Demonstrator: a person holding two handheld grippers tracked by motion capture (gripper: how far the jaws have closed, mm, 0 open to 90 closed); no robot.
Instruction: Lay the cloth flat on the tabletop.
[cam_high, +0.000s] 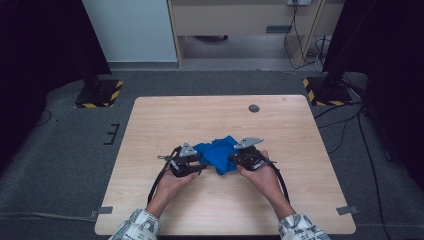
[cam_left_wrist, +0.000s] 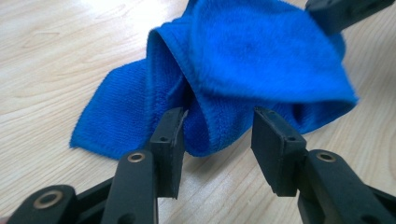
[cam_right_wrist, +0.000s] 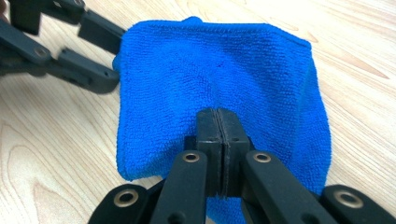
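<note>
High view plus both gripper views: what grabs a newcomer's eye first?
The bright blue cloth, bunched near the middle of the pale wooden table, stands out first. The right tongs are shut on a pinch of it, jaws pressed flat together. The left tongs stand open around a rolled fold at the cloth's other side.

The high view looks forward and down on the desk (cam_high: 220, 210) from above. Both gripper views sit low and close, facing each other across the blue cloth (cam_high: 217, 152).
</note>
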